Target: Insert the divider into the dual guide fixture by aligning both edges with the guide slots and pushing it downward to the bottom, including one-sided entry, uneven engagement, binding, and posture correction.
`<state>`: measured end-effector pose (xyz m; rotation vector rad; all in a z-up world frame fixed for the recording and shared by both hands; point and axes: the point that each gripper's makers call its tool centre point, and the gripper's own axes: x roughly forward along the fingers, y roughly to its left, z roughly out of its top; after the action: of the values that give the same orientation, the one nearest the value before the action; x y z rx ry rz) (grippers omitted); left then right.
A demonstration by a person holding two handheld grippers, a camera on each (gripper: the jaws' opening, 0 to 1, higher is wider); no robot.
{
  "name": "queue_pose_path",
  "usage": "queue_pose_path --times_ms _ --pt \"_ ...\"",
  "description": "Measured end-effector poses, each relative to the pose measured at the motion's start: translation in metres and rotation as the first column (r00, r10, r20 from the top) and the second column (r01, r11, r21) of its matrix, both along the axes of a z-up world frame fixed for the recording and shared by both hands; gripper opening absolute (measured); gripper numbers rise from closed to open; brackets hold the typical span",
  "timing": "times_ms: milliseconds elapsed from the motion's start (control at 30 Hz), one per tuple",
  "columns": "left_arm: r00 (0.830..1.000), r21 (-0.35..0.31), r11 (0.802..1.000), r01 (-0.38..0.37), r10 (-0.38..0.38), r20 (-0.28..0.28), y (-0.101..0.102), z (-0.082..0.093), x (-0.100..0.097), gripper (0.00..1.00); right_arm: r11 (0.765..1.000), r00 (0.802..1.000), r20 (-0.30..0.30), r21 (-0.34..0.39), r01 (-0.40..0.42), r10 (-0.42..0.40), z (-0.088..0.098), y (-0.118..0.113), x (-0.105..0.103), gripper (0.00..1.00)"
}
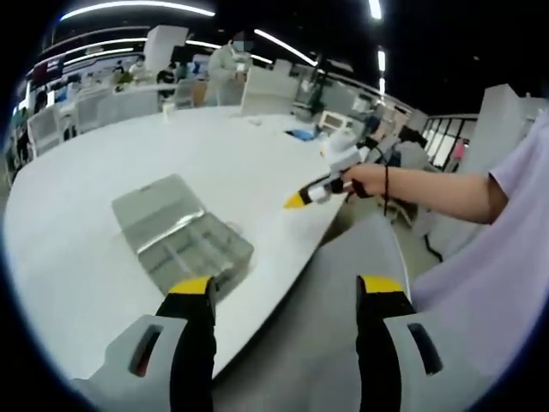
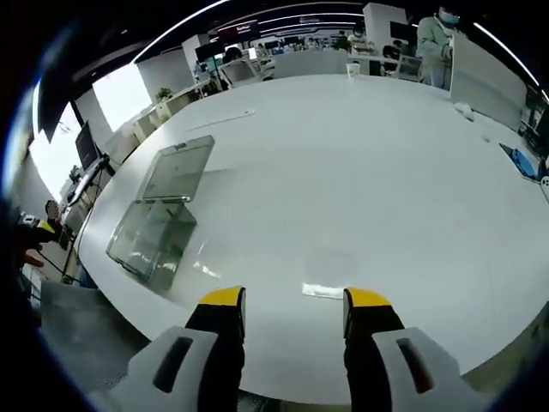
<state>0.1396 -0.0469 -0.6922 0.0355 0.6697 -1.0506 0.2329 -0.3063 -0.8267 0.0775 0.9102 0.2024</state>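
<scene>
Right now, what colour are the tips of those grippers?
Yellow, on black fingers; clearest on the right gripper in the right gripper view.

yellow-tipped black jaws, lilac short sleeve [image 1: 515,184]

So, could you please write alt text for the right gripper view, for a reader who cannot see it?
An open, empty right claw hovers over the near edge of a large white table. A clear plastic compartment box with its lid open sits to the left, and a small clear divider strip lies flat just beyond the claw's yellow tips.
</scene>
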Motion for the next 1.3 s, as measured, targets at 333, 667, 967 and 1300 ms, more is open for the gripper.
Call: queue_pose_path --times_ms 333,667,967,1300 --pt "1.000 -0.007 1.000 -0.015 0.015 0.006 0.004 0.003 0.002 0.65 0.999 0.998 -0.037 -0.026 0.044 -0.045 -0.007 -0.006 0.008 0.41" --pt "0.999 -0.015 0.999 -0.032 0.032 0.005 0.007 0.002 0.002 0.64 0.992 0.988 -0.141 -0.114 0.050 -0.066 -0.020 -0.012 0.023 0.39" --pt "0.996 -0.022 0.996 -0.083 0.083 0.007 0.019 0.004 0.008 0.64 0.988 0.976 -0.215 -0.152 0.003 -0.036 -0.033 -0.007 0.032 0.41" --pt "0.994 -0.027 0.993 -0.112 0.112 -0.003 0.026 0.002 0.012 0.64 0.982 0.953 -0.303 -0.186 -0.034 -0.025 -0.045 -0.010 0.032 0.40"
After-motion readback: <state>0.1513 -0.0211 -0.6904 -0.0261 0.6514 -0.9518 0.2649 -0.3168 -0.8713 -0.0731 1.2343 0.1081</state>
